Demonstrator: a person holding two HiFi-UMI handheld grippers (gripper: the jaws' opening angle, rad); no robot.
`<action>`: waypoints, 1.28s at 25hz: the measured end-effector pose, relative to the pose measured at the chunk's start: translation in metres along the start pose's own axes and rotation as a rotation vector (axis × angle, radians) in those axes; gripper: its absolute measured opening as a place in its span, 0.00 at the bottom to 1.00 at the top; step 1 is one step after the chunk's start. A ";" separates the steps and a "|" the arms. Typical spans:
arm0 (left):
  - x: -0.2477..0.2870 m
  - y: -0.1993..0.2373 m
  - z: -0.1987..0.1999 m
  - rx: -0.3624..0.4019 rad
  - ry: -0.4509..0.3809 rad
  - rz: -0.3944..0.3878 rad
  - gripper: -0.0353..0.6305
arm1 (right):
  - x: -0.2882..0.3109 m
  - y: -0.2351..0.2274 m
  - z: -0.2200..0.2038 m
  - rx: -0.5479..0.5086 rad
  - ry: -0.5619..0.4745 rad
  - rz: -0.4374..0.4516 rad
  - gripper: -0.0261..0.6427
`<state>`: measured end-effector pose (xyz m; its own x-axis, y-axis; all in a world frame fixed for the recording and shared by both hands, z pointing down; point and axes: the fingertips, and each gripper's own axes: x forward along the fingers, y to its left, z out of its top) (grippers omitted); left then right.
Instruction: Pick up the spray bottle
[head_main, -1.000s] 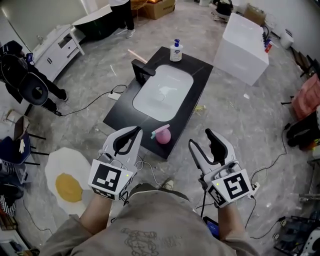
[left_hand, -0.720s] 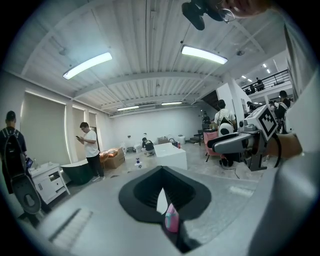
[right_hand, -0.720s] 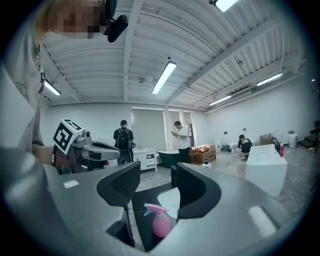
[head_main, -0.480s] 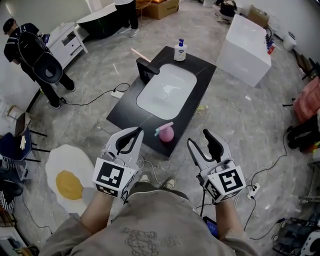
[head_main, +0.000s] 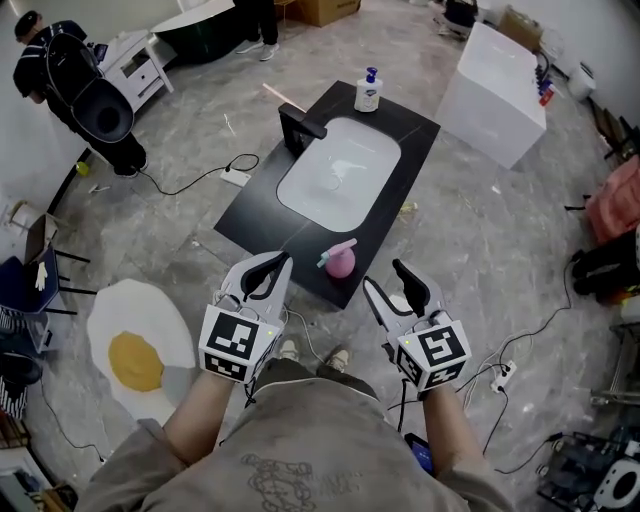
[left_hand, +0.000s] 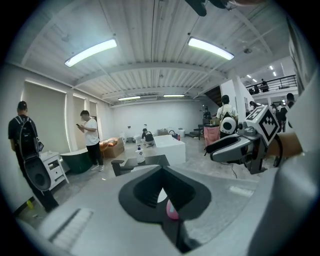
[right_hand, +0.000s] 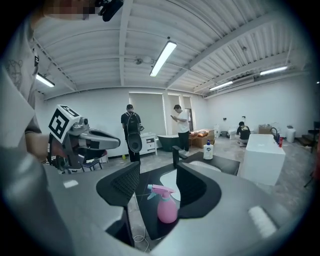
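Note:
A pink spray bottle (head_main: 341, 260) with a pink and teal trigger head stands upright at the near end of a black counter (head_main: 262, 205). My right gripper (head_main: 385, 277) hangs open just right of it and short of it. In the right gripper view the spray bottle (right_hand: 166, 204) shows between the spread jaws of the right gripper (right_hand: 157, 184), ahead of them and untouched. My left gripper (head_main: 277, 262) is left of the bottle, tips together, holding nothing. In the left gripper view only a sliver of the pink bottle (left_hand: 171, 210) shows behind the left gripper (left_hand: 161, 192).
The counter holds a white basin (head_main: 340, 170), a black faucet (head_main: 300, 125) and a soap pump bottle (head_main: 369, 92) at its far end. A white box (head_main: 495, 85) stands far right. An egg-shaped mat (head_main: 135, 350) and cables lie on the floor; a person (head_main: 75, 85) stands far left.
Both grippers have sunk lower, and the right one has drawn nearer to the pink bottle. The person at the left has walked further along the wall.

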<state>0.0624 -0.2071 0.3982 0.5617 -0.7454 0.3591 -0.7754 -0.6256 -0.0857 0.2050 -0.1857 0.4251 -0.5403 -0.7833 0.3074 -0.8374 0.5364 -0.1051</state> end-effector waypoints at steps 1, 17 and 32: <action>0.001 0.001 -0.004 -0.004 0.007 -0.003 0.06 | 0.006 0.000 -0.006 0.005 0.014 0.000 0.42; 0.039 0.021 -0.080 -0.054 0.157 -0.052 0.06 | 0.082 -0.011 -0.104 0.073 0.200 -0.024 0.42; 0.056 0.040 -0.134 -0.100 0.283 -0.077 0.06 | 0.141 -0.022 -0.155 0.028 0.322 -0.046 0.45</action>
<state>0.0237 -0.2427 0.5396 0.5283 -0.5942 0.6064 -0.7660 -0.6416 0.0386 0.1600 -0.2587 0.6173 -0.4517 -0.6645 0.5953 -0.8646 0.4906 -0.1084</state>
